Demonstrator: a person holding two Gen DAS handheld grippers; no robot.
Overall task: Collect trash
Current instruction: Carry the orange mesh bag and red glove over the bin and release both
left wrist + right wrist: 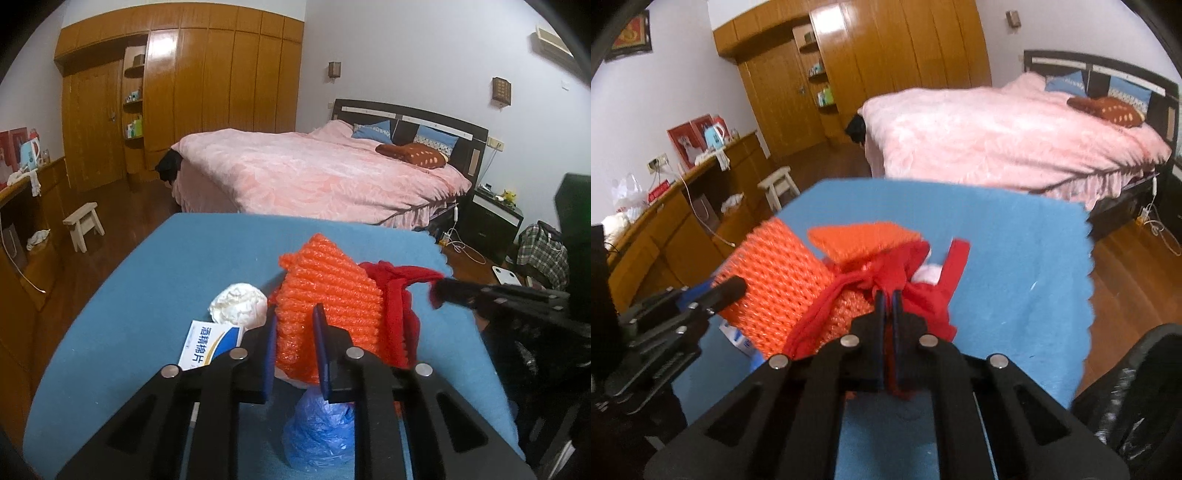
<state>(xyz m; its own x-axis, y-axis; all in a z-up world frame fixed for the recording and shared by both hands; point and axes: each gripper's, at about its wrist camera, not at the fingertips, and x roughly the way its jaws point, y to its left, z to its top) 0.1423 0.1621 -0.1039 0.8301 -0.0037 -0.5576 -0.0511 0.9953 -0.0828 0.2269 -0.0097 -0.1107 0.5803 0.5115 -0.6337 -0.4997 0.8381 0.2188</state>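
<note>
Bedroom walls and a wooden wardrobe (207, 92) are filling the background, with a pink-covered bed (314, 173) lying beyond the blue cloth (155, 280) that is covering the work surface. On that cloth the trash is sitting in a tight heap: an orange mesh wrap (328, 295), a red bag (923, 295) touching it, a crumpled blue plastic bag (317, 432), a white paper ball (240, 304) and a small printed box (207, 343). The left gripper (295, 350) is clamping the near edge of the mesh wrap. The right gripper (888, 295) is pinching a fold of the red bag, jaws nearly touching. Because the bag's straps are draping over the mesh, pulling the two apart is likely to drag the wrap sideways and knock the box or paper ball off the cloth; the thin fold could also slip free.
</note>
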